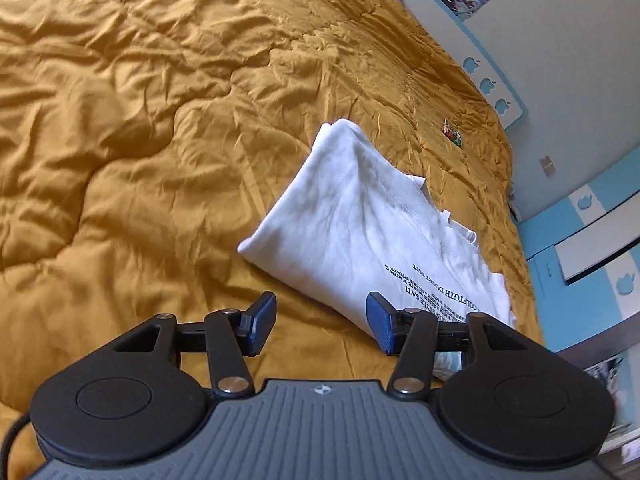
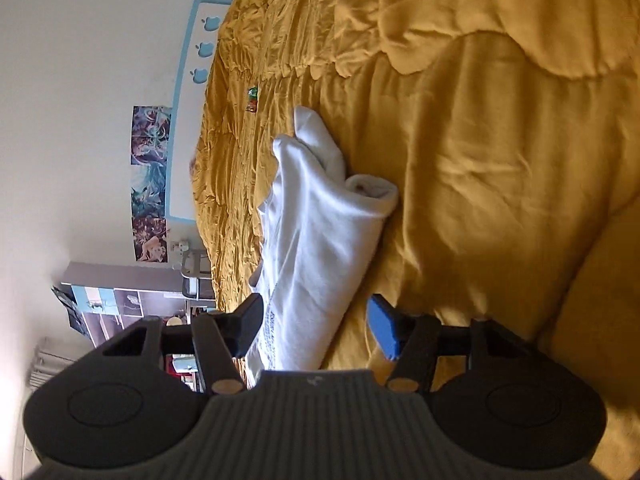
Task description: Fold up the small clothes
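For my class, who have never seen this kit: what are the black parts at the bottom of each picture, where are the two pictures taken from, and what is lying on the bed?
Each picture comes from a camera on a hand-held gripper, looking forward along its jaws. The black parts are the left gripper and the right gripper. Both stand open and hold nothing. On the mustard-yellow quilt lies a white T-shirt with dark print, already partly folded. A small colourful wrapper-like thing lies beyond it.
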`<state>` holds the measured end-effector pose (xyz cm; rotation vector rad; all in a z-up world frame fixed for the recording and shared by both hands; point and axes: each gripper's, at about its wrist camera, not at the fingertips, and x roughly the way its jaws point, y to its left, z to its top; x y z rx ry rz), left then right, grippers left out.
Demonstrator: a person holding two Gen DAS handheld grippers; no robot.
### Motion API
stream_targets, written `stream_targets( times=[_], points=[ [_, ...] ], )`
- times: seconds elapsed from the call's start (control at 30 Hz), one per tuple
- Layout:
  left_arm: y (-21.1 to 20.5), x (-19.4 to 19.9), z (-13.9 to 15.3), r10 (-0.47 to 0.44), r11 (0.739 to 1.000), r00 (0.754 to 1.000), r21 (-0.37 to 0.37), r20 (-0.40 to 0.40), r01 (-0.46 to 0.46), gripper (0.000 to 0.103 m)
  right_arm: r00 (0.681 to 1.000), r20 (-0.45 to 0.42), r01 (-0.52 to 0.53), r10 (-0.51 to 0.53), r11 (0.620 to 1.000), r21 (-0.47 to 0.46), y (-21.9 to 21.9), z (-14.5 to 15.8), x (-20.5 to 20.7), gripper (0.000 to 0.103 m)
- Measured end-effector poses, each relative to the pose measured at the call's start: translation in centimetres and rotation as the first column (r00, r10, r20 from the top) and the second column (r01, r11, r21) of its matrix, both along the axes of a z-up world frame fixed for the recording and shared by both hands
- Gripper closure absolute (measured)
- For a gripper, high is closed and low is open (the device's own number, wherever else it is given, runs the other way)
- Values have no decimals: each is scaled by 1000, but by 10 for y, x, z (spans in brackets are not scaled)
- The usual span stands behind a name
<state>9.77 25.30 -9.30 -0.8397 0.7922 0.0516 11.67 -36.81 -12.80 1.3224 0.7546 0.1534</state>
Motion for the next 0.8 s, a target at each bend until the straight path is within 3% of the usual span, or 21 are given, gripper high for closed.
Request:
stream_targets(
  times=[0.07,0.27,0.43,0.6,0.67,0.73,0.8],
  points=[
    [3,0,-15,45,996,999,-72,-7,-45,43,999,-1,47,-47,999,-27,5,-3,-2,51],
    [12,26,-46,105,986,993,-125,-44,-110,44,1000,-13,16,-18,993,-115,22,-15,30,54],
    [17,40,-50,164,966,986,-206,14,-158,44,998,2,62,-62,998,-24,25,-29,46,54],
    [13,56,-61,185,962,983,-201,-15,-184,44,998,-24,66,-66,998,1,30,-38,65,76],
    [9,51,-61,240,956,971,-177,11,-234,67,998,-16,61,-61,998,-4,33,-40,69,84],
    [4,47,-57,239,966,970,-112,42,-233,86,997,-5,75,-75,997,1,34,-39,69,96],
    [-1,44,-47,210,977,975,-49,68,-207,93,996,5,85,-85,996,-5,35,-37,66,98]
  ],
)
